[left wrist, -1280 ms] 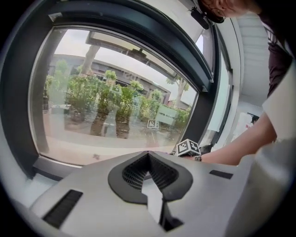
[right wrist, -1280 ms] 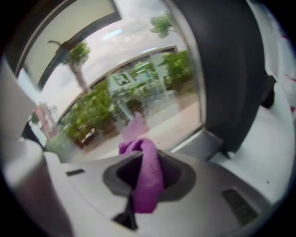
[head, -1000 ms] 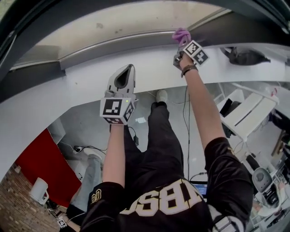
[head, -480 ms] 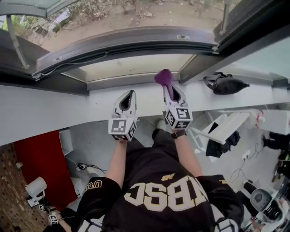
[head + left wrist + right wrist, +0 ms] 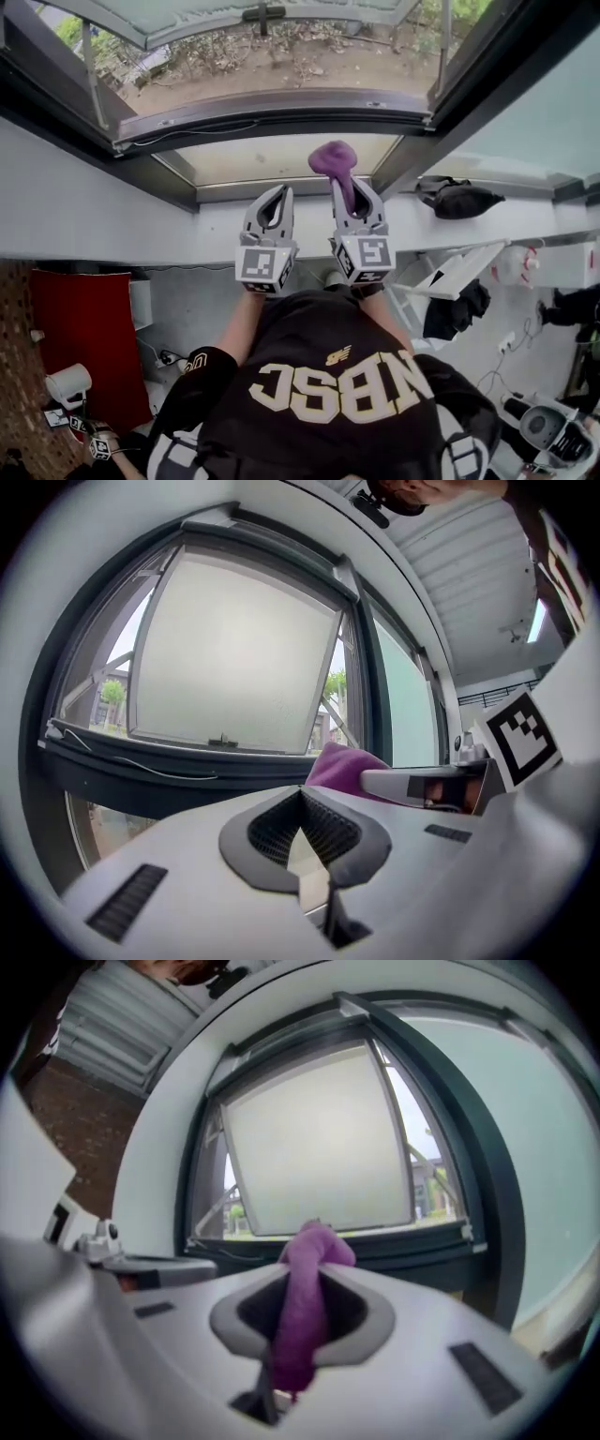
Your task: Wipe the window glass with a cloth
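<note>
My right gripper, centre frame, clamped on the purple cloth, held before the window glass, perhaps not touching it, my left gripper alongside at left, jaws together, empty.

Left gripper and right gripper side by side below the window glass, purple cloth clamped in the right jaws, left jaw tips together, black bag on the white sill at right.

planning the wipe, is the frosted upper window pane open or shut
Open: the frosted pane tilts outward from its dark frame, trees showing through side gaps.
</note>
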